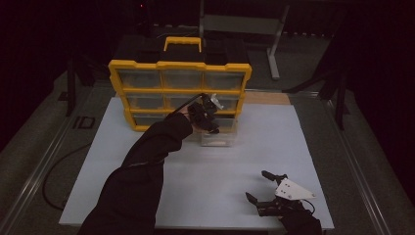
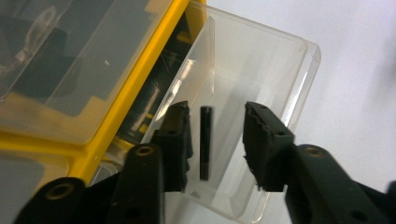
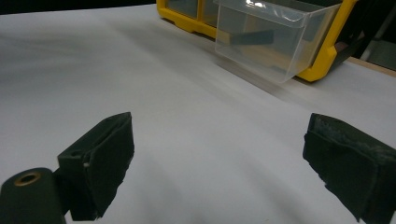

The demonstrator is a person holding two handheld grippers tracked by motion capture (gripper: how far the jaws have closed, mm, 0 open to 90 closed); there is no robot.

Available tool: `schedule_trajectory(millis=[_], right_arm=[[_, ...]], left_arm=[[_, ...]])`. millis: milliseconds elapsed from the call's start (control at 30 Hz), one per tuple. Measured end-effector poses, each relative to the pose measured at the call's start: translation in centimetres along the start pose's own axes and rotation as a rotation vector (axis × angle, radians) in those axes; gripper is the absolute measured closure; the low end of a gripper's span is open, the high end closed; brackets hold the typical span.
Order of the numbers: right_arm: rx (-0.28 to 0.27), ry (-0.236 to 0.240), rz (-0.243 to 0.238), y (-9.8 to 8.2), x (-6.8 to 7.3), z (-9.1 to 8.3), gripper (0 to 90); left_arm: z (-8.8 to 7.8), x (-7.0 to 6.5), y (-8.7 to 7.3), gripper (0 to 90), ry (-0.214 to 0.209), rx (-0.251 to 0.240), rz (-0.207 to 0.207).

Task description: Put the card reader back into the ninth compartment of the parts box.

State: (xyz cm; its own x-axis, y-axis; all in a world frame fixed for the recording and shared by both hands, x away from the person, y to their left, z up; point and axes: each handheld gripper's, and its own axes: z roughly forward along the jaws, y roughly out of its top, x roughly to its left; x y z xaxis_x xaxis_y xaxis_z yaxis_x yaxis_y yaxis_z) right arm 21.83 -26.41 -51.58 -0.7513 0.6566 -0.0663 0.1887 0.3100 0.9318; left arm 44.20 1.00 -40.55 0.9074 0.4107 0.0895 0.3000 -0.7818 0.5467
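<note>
A yellow and black drawer cabinet stands at the back of the white board. Its bottom right clear drawer is pulled out. My left gripper hangs over that drawer, pointing down into it. In the left gripper view, a short black rod sits inside the drawer between the open jaws of the left gripper, and neither pad touches it. My right gripper rests open at the front right of the board, holding nothing. From the right gripper, the drawer and rod show farther off.
The cabinet's other clear drawers are pushed in, and a yellow handle sits on top. A cable lies off the board's left edge. A grey metal stand is behind the cabinet. A dark surface surrounds the board.
</note>
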Motion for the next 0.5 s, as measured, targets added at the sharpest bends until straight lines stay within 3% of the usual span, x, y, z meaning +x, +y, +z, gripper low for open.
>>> schedule_trajectory(millis=[500], right_arm=[[0.001, -0.004, -0.002, 0.0, 0.0, 0.0, 9.1]], left_arm=[[-1.6, -0.4, -0.2, 36.5, -0.015, -0.040, -0.015]])
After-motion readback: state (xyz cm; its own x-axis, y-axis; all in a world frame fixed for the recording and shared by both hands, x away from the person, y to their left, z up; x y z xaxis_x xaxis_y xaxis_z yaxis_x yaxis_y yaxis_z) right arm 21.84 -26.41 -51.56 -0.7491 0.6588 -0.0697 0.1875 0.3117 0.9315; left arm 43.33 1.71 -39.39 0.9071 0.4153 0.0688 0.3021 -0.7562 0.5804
